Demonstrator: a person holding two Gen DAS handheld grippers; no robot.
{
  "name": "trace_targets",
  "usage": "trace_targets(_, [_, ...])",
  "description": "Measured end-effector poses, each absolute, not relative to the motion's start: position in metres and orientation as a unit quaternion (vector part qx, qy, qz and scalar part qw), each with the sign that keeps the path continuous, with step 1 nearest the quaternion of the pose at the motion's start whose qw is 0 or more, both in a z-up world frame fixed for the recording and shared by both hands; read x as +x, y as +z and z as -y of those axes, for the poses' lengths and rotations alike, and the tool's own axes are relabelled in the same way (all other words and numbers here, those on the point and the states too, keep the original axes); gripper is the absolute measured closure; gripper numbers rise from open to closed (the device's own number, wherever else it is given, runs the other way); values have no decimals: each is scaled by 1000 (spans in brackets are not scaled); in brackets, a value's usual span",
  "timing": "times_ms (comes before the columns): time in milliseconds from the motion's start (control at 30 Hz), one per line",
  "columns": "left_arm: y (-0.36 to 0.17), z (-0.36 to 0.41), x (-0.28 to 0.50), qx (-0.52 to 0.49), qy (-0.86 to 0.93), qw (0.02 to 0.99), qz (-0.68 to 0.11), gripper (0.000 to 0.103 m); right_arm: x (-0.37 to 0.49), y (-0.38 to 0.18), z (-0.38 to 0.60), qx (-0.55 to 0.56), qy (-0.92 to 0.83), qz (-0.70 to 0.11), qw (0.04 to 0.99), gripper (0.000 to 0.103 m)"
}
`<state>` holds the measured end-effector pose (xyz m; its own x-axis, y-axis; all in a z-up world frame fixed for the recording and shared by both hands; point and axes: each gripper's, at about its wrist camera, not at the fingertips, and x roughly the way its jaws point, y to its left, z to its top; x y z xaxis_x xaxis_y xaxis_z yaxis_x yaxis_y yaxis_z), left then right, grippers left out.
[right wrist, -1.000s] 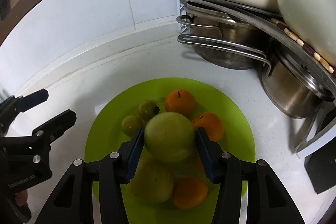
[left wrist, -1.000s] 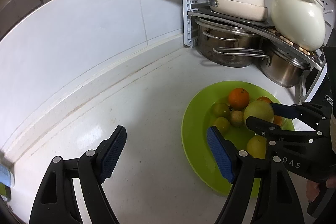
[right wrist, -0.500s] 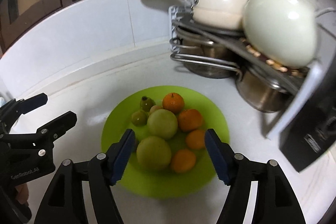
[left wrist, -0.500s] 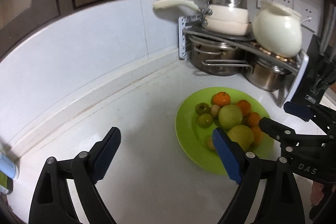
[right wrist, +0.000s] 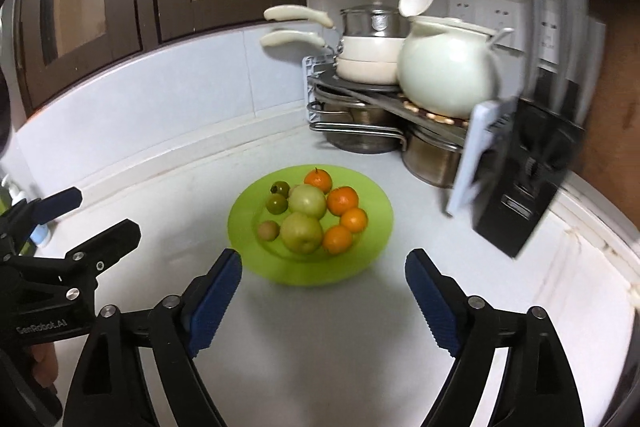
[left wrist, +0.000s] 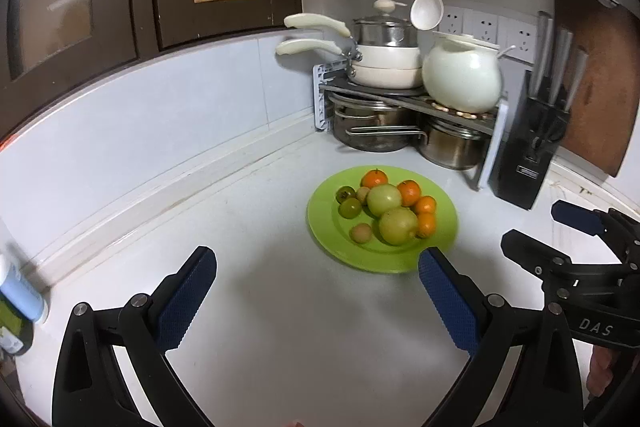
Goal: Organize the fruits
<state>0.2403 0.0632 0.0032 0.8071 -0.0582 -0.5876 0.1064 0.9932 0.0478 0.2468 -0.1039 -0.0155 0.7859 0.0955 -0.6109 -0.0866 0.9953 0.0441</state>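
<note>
Left tongs (left wrist: 318, 301) and right tongs (right wrist: 324, 301) (both empty) have just been opening wide.

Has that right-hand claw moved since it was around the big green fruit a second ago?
Yes. The right gripper has pulled back and up from the green plate, jaws just opening; the upper big green fruit now lies on it, released.

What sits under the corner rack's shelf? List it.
Under the rack shelf stand two steel pots: a wide one with long bar handles, and a smaller lidded one beside it. Their contents, and whatever lies behind them in the corner, are hidden.
</note>
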Motion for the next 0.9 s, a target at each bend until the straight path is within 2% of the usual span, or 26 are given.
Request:
trace_targets(467, [25, -39, 153, 21, -42, 960, -276, 0, 156, 11, 132, 13, 29, -296, 955, 11])
trace_targets(900, [32, -19, 102, 22, -30, 965, -259, 0, 109, 17, 149, 6, 29, -283, 959, 11])
